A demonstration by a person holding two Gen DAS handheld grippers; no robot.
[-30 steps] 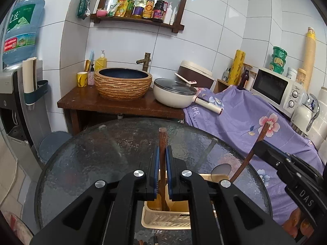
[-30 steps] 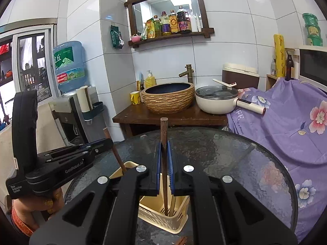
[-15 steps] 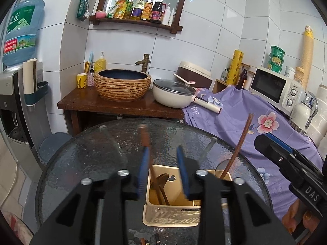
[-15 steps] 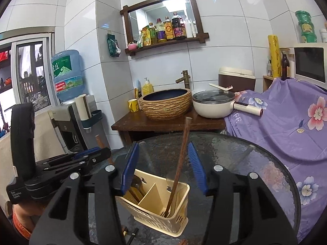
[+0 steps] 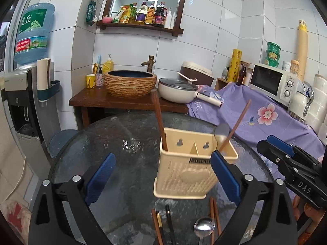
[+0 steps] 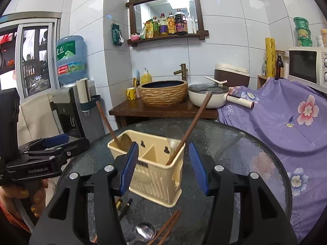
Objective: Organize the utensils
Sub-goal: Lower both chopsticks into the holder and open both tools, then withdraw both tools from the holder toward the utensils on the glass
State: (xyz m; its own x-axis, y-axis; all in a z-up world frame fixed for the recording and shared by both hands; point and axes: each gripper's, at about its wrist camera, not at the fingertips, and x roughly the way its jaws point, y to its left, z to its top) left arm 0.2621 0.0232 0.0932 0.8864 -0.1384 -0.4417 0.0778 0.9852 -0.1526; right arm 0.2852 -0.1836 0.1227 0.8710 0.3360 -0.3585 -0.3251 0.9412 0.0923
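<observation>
A cream utensil holder stands on the round glass table. A wooden handle leans in its left compartment, and a wooden stick and a spoon in its right. My left gripper is short of the holder, jaws opening wide, nothing held. My right gripper is open too, fingers apart before the holder and clear of the stick. Loose chopsticks, a metal spoon and dark chopsticks lie on the glass near me.
Behind the table a wooden stand carries a woven basin and a white pan. A purple flowered cloth and a microwave are at the right, a water dispenser at the left. A hand holds the left gripper.
Both grippers were shut on upright wooden utensils over the holder. Both have let go, opened and drawn back. The utensils now lean inside the holder.
</observation>
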